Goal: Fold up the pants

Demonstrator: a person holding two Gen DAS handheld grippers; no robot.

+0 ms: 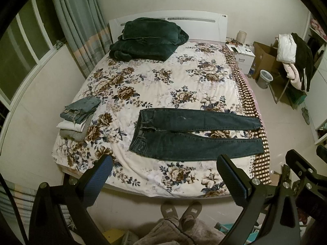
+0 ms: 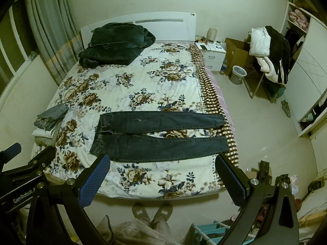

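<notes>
The left gripper (image 1: 164,180) sits low in its own frame, jaws spread wide with blue pads facing inward and nothing between them; it hangs in the air above the near edge of the bed (image 1: 184,190), touching nothing. Over in the right wrist view, the right gripper (image 2: 161,180) is just the same: spread wide, empty, held above the foot of the mattress; the left tool's black frame pokes in at the lower left of that frame.

Just beyond both sets of tips lie the jeans (image 1: 194,132), dark denim, laid flat across the floral bedspread in the middle of the frame; waistband to the left, both legs running out to the right, a narrow gap of flowers showing between them; the cuffs reach the checked blanket (image 1: 248,102) along the bed's right edge.

Left of the waistband, near the bed's left edge, stands a stack of folded clothes (image 1: 78,118), pale denim on top, white and grey beneath. At the upper centre a dark green quilt (image 1: 147,38) is heaped against the white headboard (image 1: 196,23). Upper right: a white nightstand (image 1: 243,56), a cardboard box (image 1: 263,55), a small bin (image 1: 264,79) and a chair draped with coats (image 1: 294,59). At the bottom centre, two slippered feet (image 1: 180,212) point at the bed.
</notes>
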